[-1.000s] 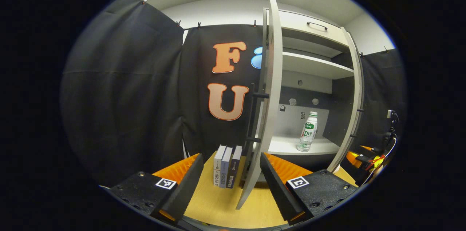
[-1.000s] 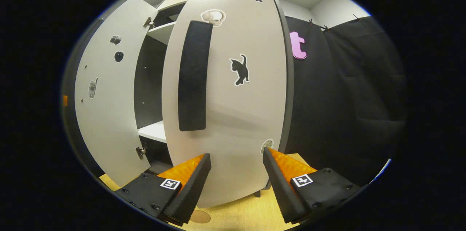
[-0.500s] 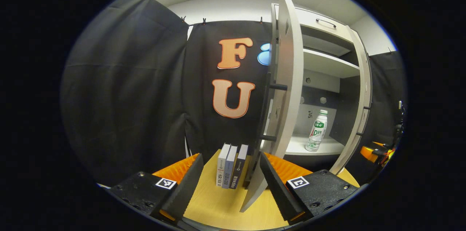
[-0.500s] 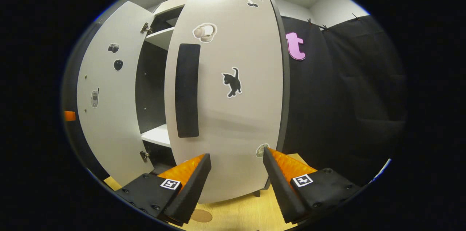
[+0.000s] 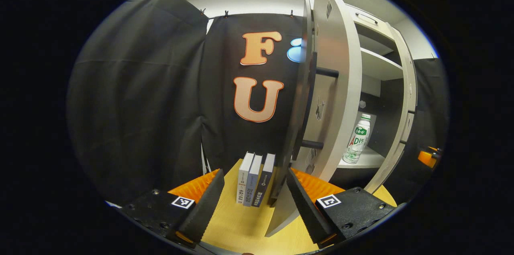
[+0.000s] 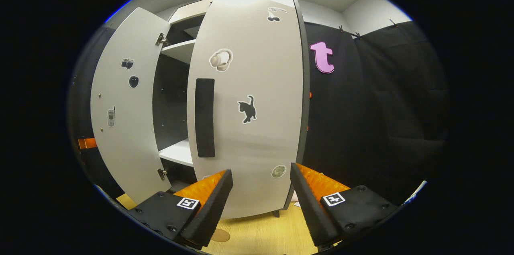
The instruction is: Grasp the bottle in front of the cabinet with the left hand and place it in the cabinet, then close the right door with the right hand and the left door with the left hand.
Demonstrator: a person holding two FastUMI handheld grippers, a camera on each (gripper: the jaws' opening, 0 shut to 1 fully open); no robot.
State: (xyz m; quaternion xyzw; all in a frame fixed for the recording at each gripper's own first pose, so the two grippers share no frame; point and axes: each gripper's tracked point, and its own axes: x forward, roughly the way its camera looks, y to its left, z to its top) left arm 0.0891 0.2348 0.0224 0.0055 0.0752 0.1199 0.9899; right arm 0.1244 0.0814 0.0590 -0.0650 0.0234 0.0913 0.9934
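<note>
Ahead of my open, empty right gripper [image 6: 259, 202], the right door [image 6: 249, 102] has swung nearly shut; the bottle [image 5: 358, 139] stands inside the cabinet [image 5: 381, 70] (left door [image 5: 329, 98] next), right of my open left gripper [image 5: 253, 202].

the cabinet's right door [image 6: 249, 106] is smooth matt board with glossy stickers and a matt dark handle [image 6: 205, 117]. the left door [image 6: 120, 106] carries small shiny metal hinges. the bottle [image 5: 358, 139] looks like glossy plastic with a printed label. the tabletop [image 5: 241, 223] shows pale wood grain. the books [image 5: 253, 179] have smooth paper covers.
</note>
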